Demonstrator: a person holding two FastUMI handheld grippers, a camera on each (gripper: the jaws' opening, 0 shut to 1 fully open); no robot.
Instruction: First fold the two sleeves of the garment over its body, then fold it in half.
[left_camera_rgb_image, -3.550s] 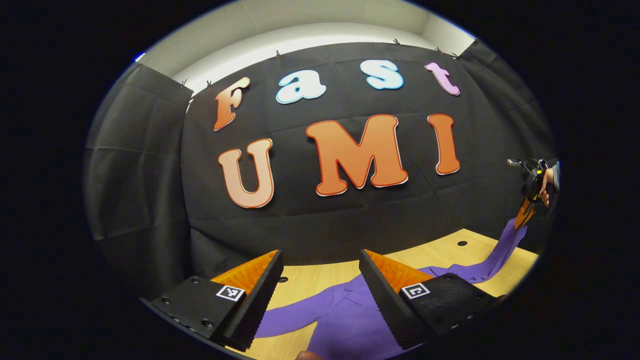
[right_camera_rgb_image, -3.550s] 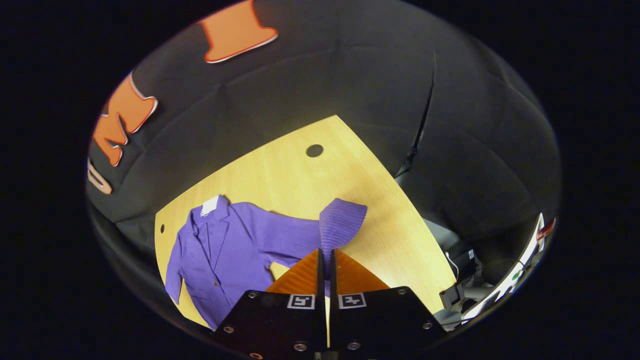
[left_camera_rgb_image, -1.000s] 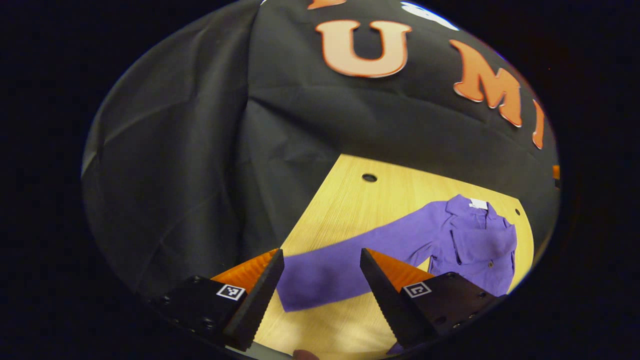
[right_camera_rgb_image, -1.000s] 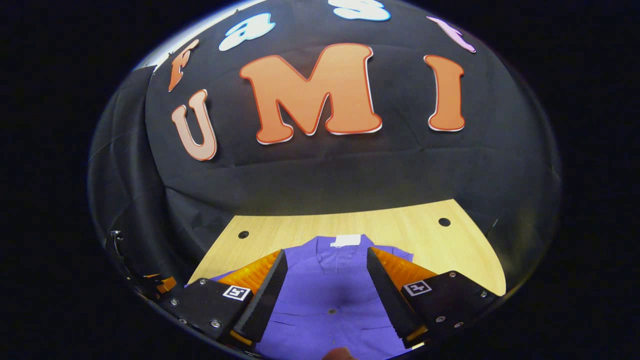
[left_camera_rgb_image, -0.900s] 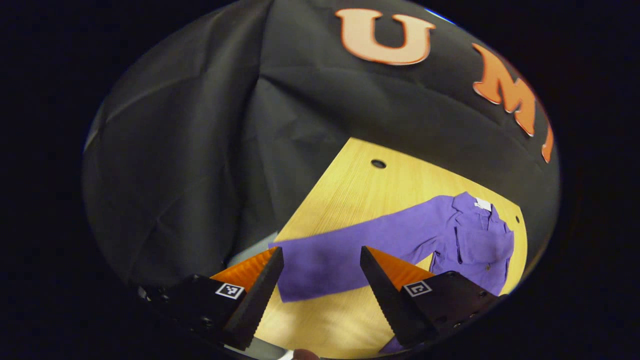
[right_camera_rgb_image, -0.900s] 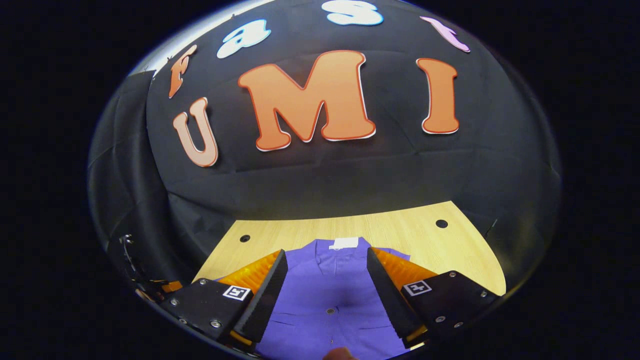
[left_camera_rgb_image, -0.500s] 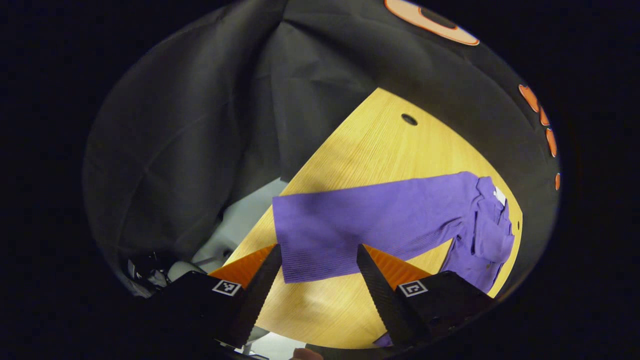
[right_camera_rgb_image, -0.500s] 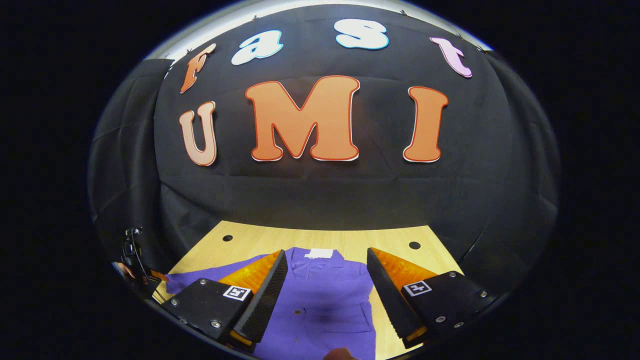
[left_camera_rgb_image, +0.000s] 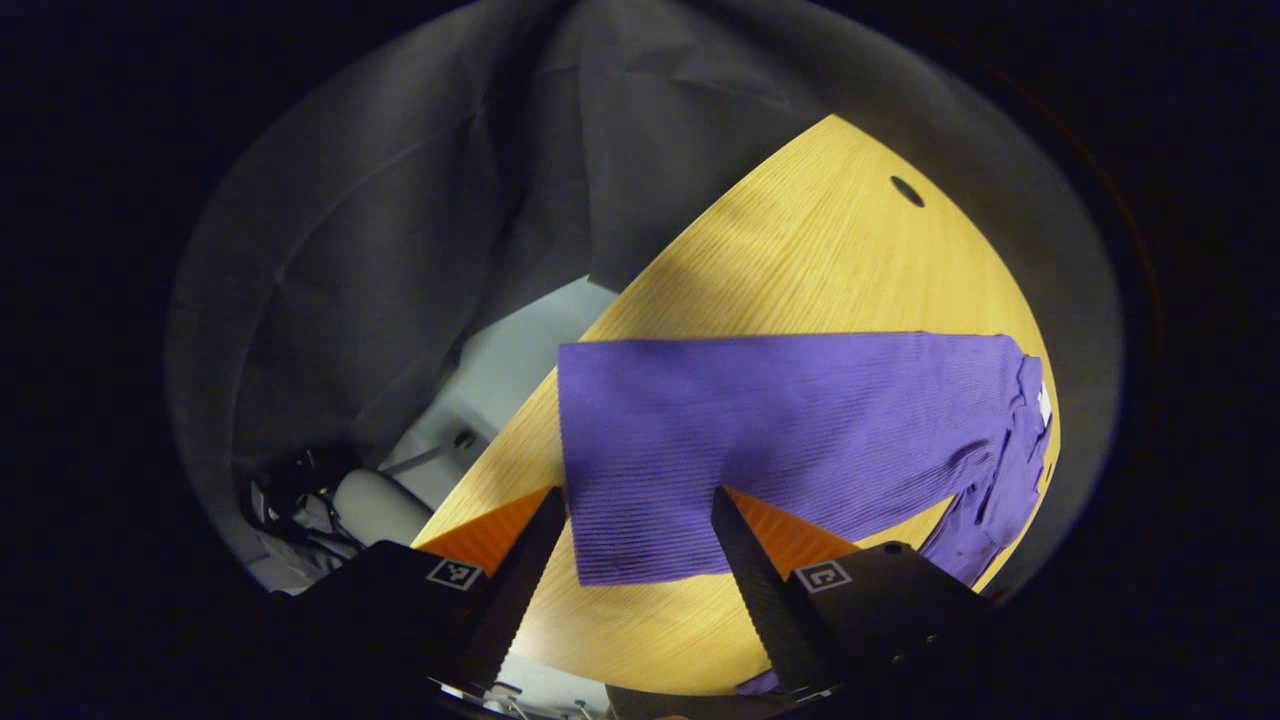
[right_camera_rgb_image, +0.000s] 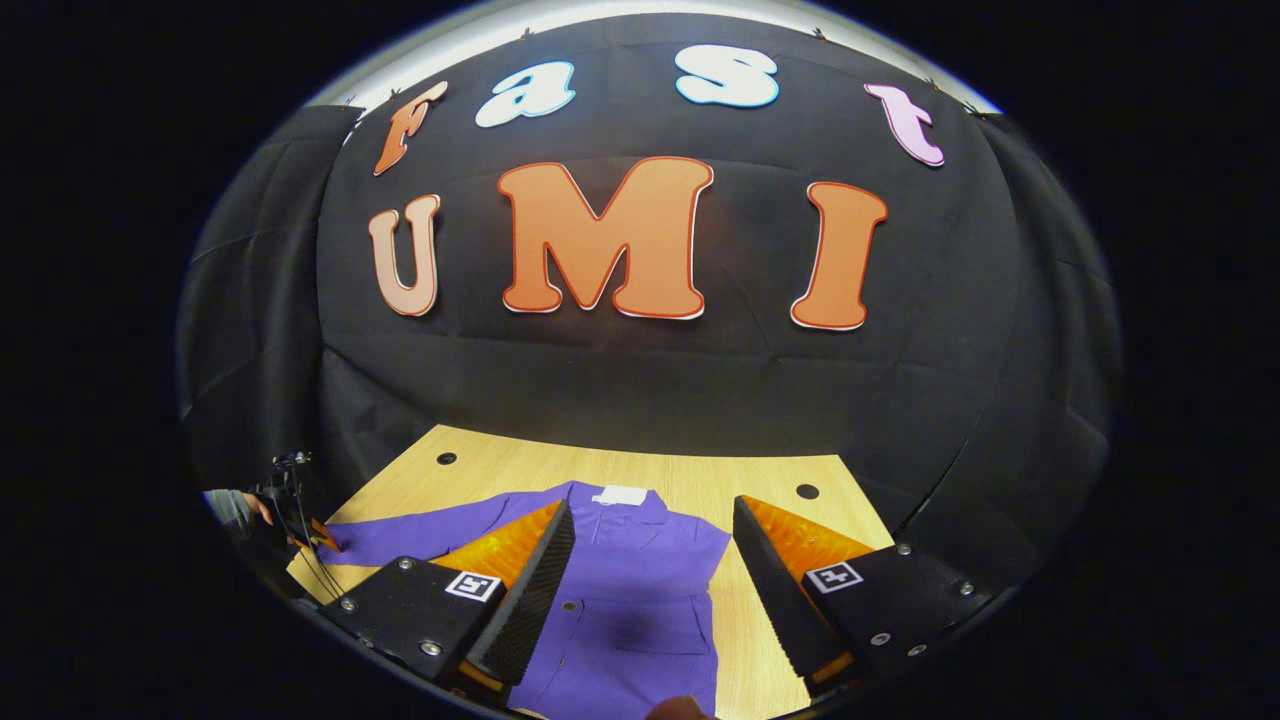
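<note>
**Left sleeve cuff now between the open fingers**

Closing in over the last half second, the left gripper (left_camera_rgb_image: 630, 560) is now hanging right over the end of the left sleeve (left_camera_rgb_image: 760, 440), which is filling far more of the left gripper view than it did a second ago. That sleeve is lying flat and straight on the wooden table (left_camera_rgb_image: 800, 250), stretched away from the jacket (right_camera_rgb_image: 640, 590), with its cuff reaching almost to the table's edge. The gripper's fingers are spread apart with the cuff corner showing between them, and nothing is pinched yet.

In the right gripper view the jacket is lying face up near the middle of the table, collar toward the wall. Its other sleeve is probably folded in over the body already, though the fingers are hiding that side. The right gripper (right_camera_rgb_image: 650, 580) is hovering above the jacket's chest with its fingers wide apart, holding nothing.

To do this step well, the left gripper should be coming down until one finger slides under the cuff edge, then closing on both layers of cloth, not just the top one. Lifting only a little and carrying the cuff across toward the chest should be keeping the body from dragging. The table edge is close, so a sideways nudge could be pushing the cuff off it.
</note>
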